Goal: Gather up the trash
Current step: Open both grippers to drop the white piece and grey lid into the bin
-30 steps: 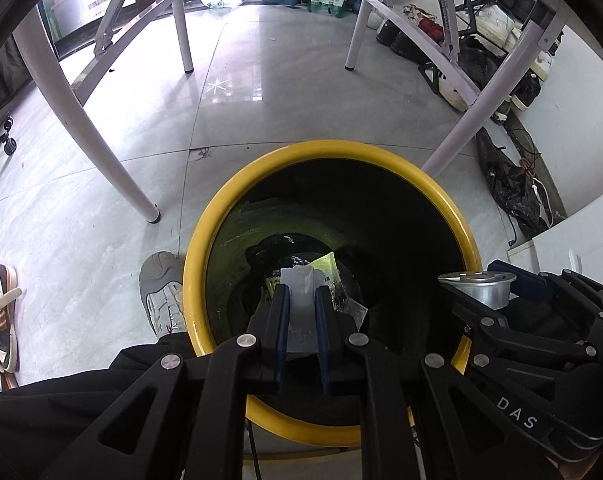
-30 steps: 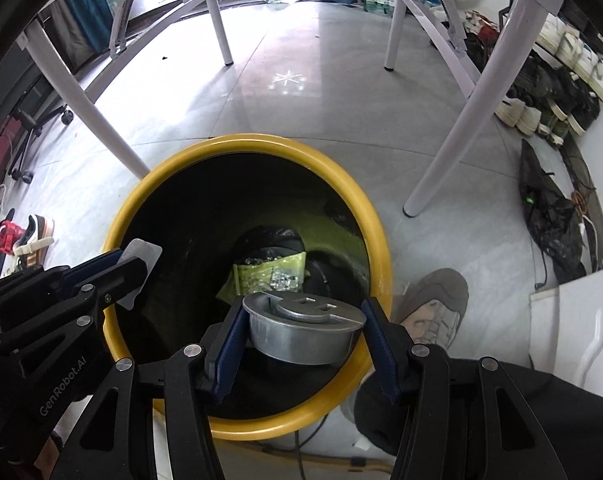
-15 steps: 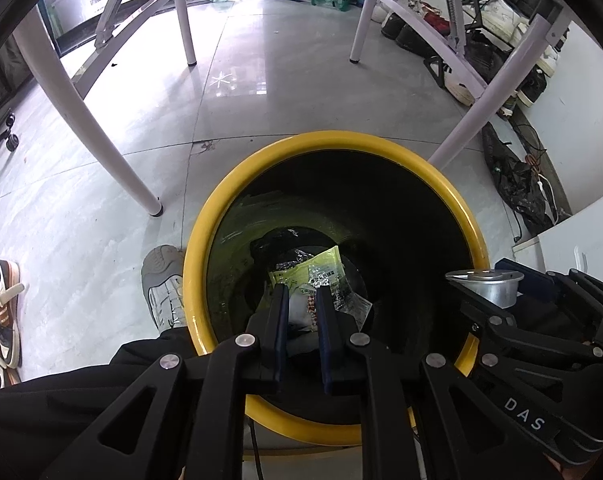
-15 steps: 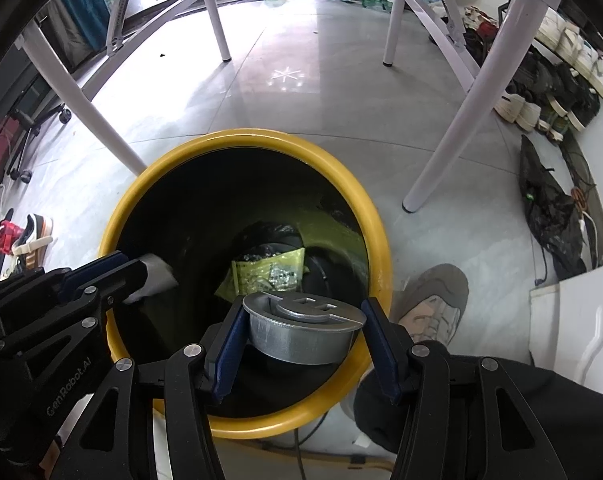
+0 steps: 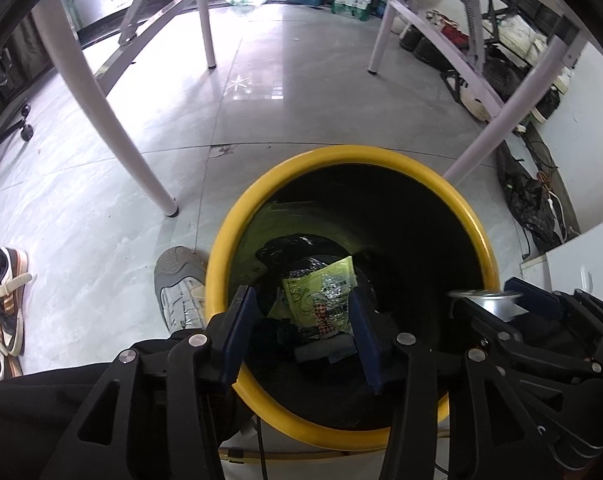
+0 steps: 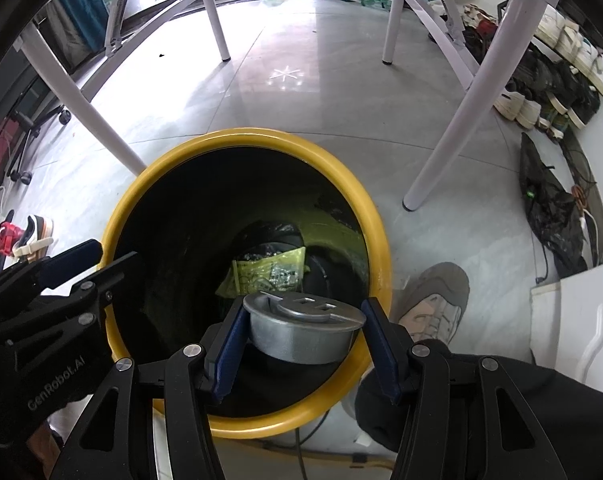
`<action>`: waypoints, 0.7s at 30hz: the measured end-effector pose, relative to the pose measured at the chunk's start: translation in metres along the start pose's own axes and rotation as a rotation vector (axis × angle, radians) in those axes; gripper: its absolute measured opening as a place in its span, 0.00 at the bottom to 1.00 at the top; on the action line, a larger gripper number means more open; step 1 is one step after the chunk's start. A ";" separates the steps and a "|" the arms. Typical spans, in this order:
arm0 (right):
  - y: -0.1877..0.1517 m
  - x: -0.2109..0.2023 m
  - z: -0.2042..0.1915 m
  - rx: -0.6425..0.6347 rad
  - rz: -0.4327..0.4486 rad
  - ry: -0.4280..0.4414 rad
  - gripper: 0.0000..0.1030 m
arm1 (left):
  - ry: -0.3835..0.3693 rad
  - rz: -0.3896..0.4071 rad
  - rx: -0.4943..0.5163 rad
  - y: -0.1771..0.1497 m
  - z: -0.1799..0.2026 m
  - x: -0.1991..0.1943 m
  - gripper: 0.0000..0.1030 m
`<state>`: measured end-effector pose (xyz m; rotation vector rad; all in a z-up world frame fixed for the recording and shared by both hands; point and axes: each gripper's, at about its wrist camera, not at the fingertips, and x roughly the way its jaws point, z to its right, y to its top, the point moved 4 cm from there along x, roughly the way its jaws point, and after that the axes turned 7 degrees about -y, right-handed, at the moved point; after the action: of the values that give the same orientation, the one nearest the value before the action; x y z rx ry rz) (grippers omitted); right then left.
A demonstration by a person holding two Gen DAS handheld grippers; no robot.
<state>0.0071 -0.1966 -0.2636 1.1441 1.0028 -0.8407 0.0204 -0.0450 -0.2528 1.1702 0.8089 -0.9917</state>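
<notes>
under both of my cameras sits a pale tiled floor (image 5: 293, 92), with white table legs (image 5: 113, 128) rising from it. on that floor stands a round yellow bin (image 5: 217, 280) with a dark inside, seen almost straight down. at its bottom lie a black bag (image 5: 297, 248) and a yellow-green wrapper (image 5: 321, 292), with a pale scrap (image 5: 333, 350) just beside the wrapper. a grey shoe (image 5: 177, 280) rests against the outside of the bin. my right gripper (image 6: 303, 336) hangs over the near rim, its blue pads clamped on either side of a shallow metal tin (image 6: 301, 332), so this piece of trash is above the bin's mouth, not yet inside. my left gripper (image 5: 301, 330) hangs over the bin too. its jaws have just been opening and now stand apart with nothing between them, only the trash far below.
</notes>
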 end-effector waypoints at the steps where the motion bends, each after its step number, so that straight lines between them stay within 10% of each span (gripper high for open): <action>1: 0.000 0.000 0.000 0.003 0.001 0.005 0.63 | 0.003 0.001 -0.009 0.000 -0.001 0.000 0.42; 5: 0.001 -0.002 0.001 0.016 0.009 0.022 0.84 | 0.010 0.016 -0.026 0.002 -0.005 -0.003 0.44; 21: 0.000 -0.002 0.005 0.038 0.007 -0.012 0.98 | 0.018 0.056 -0.081 0.005 -0.013 -0.013 0.53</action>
<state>0.0076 -0.2010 -0.2615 1.1732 0.9759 -0.8636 0.0198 -0.0297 -0.2419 1.1274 0.8197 -0.8955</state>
